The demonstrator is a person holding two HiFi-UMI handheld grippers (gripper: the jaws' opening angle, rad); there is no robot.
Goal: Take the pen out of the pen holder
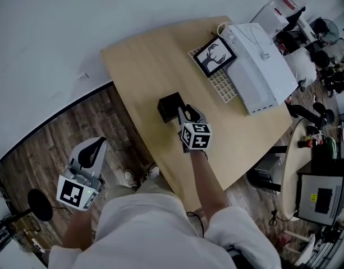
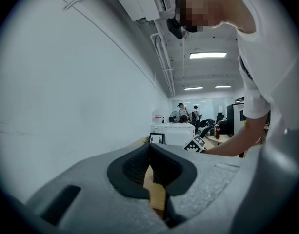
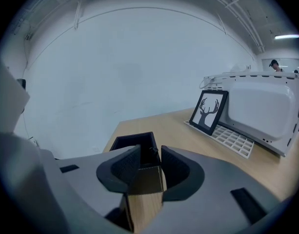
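pen: we only see a small dark tip (image 3: 150,151) poking up at the near right corner of the holder, and we reckon that's it. It's not out yet.
pen holder: the black square box (image 1: 170,106) stands upright near the tabletop's (image 1: 143,60) edge closest to us, open side up, so the pen can be lifted straight out.
right gripper: it (image 3: 149,159) is tipped down over the holder's near wall with the pen tip lined up in the gap, which looks like the setup for the pinch.
right jaws: roughly half open. The pads sit on either side of the tip without visibly pressing on it, so we'd say nothing is grasped yet.
left gripper: it (image 1: 93,148) is parked off to the side over the wood floor (image 1: 76,122), well apart from the holder. It's out of the way because one gripper can do this job.
left jaws: clenched tip to tip, with nothing in them.
background: a deer picture frame (image 1: 215,56) and a white appliance (image 1: 258,66) sit at the far end, not involved.
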